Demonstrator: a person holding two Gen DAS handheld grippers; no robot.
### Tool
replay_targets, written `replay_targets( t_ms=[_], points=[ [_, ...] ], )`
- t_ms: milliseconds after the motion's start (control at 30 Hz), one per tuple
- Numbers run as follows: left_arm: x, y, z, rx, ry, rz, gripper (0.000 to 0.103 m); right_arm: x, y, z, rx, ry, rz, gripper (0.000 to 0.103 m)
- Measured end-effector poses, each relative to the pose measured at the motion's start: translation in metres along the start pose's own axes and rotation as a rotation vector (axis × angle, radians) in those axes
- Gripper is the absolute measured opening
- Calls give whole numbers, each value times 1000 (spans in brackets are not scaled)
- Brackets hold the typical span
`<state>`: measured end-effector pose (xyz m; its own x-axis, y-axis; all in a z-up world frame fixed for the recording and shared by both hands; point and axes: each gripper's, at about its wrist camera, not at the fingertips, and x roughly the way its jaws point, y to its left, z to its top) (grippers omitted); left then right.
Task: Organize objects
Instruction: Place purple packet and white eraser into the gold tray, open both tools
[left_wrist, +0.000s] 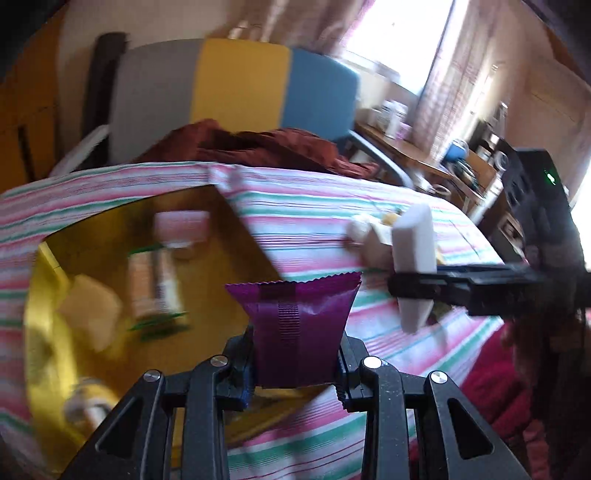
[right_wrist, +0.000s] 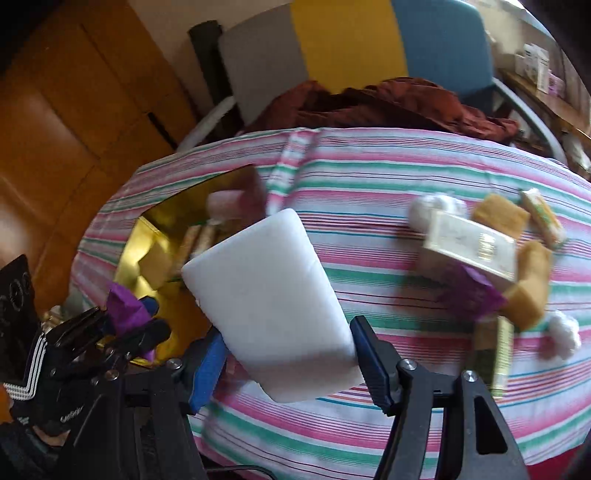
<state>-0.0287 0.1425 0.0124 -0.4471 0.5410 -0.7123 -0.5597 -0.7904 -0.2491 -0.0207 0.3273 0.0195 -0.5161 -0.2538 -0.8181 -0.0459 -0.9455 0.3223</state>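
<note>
Left tongs (left_wrist: 295, 373) clamp the purple sachet (left_wrist: 295, 325), light and crinkly; right tongs (right_wrist: 288, 365) clamp the white block (right_wrist: 269, 302), stiff, slick, held across its lower sides.

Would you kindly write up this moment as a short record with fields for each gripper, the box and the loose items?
left gripper: shut on purple packet
right gripper: shut on white block
gold box: open on striped cloth, several packets already inside
loose items: cream box, tan blocks, white puffs and another purple packet, clustered on the cloth, right of the white block in the right wrist view
</note>
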Motion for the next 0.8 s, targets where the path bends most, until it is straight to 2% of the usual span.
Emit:
replay_targets(
  t_ms=[133,300,467,567,600,800],
  points=[
    [-9,39,4,-62,0,61,34,18,35,1,-28,16,67,66],
    [-3,70,20,-112,4,94,34,48,67,-4,-32,55,123,67],
    [18,80,52,-142,-1,85,35,75,77,-8,-25,78,116,71],
    [28,87,67,-184,-1,69,49,84,87,-11,-71,90,101,73],
    [28,90,69,-196,-7,72,53,86,90,-14,-84,97,94,73],
    [17,95,54,-201,-17,113,54,89,91,-24,-113,116,89,74]
  ],
)
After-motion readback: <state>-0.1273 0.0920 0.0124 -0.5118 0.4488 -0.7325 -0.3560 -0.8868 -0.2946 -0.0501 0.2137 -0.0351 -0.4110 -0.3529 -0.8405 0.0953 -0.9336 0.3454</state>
